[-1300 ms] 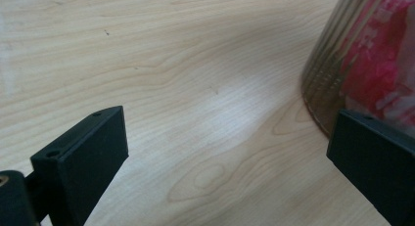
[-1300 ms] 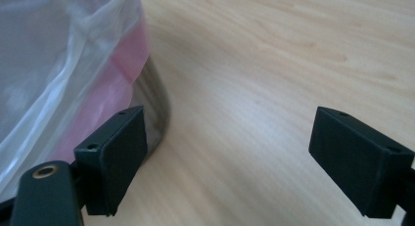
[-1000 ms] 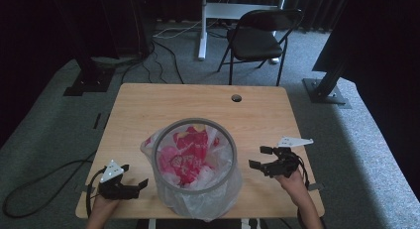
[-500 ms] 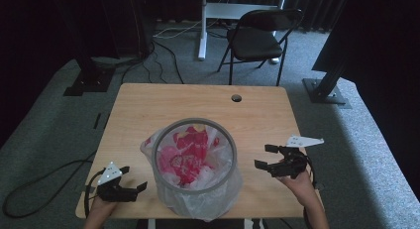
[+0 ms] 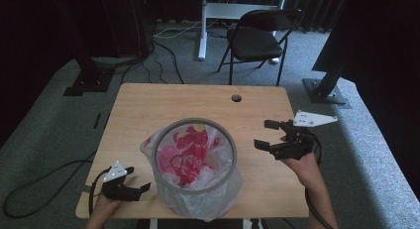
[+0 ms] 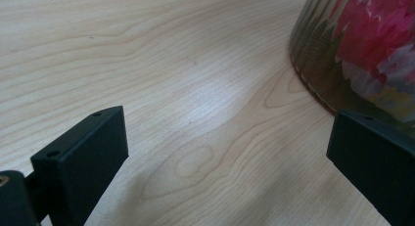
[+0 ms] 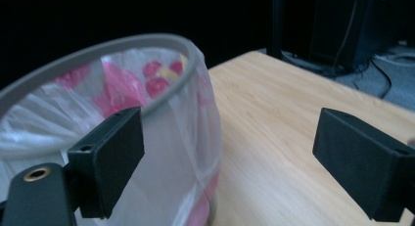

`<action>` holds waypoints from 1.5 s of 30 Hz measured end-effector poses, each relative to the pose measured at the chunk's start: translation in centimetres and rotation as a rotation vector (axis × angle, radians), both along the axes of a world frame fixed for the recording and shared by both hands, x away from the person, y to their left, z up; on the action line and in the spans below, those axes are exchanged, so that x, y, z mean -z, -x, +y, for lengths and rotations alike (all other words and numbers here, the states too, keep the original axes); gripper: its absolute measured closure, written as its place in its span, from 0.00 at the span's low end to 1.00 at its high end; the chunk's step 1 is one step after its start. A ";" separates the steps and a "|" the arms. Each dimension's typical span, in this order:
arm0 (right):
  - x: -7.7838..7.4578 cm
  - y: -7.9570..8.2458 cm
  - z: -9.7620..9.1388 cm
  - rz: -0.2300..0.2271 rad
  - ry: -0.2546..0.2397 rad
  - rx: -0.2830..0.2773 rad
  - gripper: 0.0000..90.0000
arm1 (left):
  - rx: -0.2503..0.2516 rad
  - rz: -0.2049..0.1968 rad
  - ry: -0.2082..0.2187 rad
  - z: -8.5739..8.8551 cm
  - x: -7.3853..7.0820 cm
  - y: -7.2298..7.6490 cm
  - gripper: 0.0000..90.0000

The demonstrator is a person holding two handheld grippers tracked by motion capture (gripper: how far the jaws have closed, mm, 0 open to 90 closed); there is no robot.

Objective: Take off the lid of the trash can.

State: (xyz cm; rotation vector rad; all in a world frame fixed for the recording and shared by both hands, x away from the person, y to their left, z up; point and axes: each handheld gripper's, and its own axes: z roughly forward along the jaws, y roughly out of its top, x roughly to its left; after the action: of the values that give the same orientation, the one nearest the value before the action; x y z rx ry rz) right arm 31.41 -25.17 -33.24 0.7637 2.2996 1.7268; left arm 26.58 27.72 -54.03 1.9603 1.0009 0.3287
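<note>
High view: both hand-held grippers, left [image 5: 130, 182] & right [image 5: 268, 135], open, empty, flanking bin [image 5: 194, 165]; next: grab bag [image 5: 225, 189] edge.

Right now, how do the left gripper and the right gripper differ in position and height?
The left gripper sits low at the table's near edge, close beside the bin; the right gripper is raised, near rim height, and stands farther from the bin. Both are open, hold nothing and point toward the bin.
</note>
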 end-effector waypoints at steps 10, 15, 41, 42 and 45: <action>-3.1 -1.1 3.1 -0.016 0.035 -0.040 0.12 | 0.005 0.019 0.004 0.0 0.2 -0.2 0.02; -4.1 -2.0 4.4 -0.004 0.038 -0.033 0.12 | 0.005 0.018 -0.001 -0.1 0.2 -0.3 0.02; -3.1 -5.2 13.2 0.053 0.339 -0.085 0.73 | 0.017 0.033 -0.020 -0.2 0.3 -0.3 0.02; -2.9 -5.5 13.4 0.069 0.360 -0.085 0.79 | 0.017 0.034 -0.022 -0.2 0.3 -0.3 0.02; -2.7 -5.8 13.7 0.099 0.375 -0.107 0.82 | 0.016 0.036 -0.025 -0.2 0.3 -0.3 0.02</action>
State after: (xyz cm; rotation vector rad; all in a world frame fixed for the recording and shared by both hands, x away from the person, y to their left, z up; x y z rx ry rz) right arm 37.16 -11.50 -30.58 0.6738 2.6635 1.2555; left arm 26.91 27.50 -54.28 2.0020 1.0077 0.2985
